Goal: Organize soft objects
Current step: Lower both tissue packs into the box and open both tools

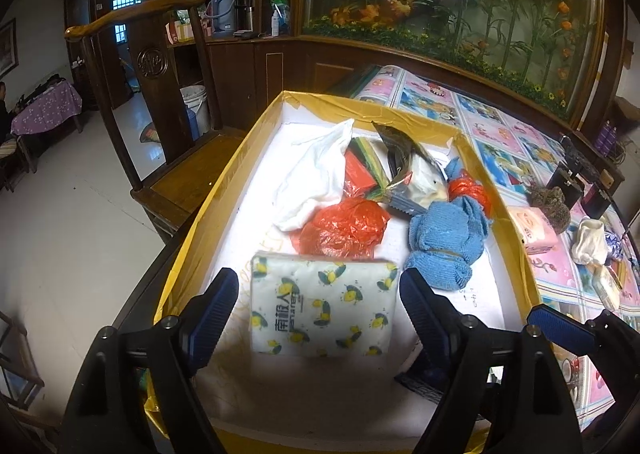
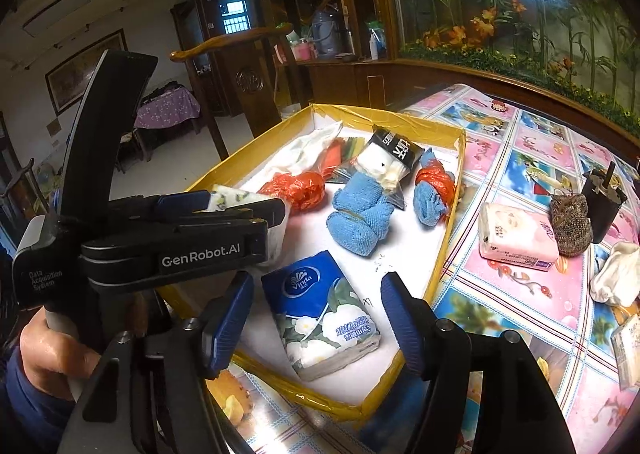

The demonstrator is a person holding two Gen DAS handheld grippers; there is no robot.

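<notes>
Two tissue packs lie on the white floor of a shallow yellow-rimmed box [image 1: 224,190] that stands on the bench [image 2: 520,182]. The lemon-print tissue pack [image 1: 320,306] lies near the box's near-left corner, between the fingers of the left gripper [image 1: 319,294]; a gap shows on either side, so this gripper is open and grips nothing. The blue tissue pack [image 2: 320,314] lies at the near end, between the fingers of the right gripper [image 2: 317,314], likewise open, with its pads clear of the pack. Farther inside lie a rolled blue towel [image 2: 358,214], a second blue roll wrapped in orange plastic [image 2: 434,186], a crumpled orange bag [image 2: 294,186], a white plastic bag [image 1: 316,170], a flat red packet [image 1: 360,170] and a dark-topped pouch [image 2: 394,158]. Outside the box, on the patterned cloth, lie a pink tissue pack [image 2: 516,236], a brown knitted item [image 2: 570,224] and a white cloth bundle [image 2: 616,274]. A hand [image 2: 52,346] holds the left gripper's handle.
</notes>
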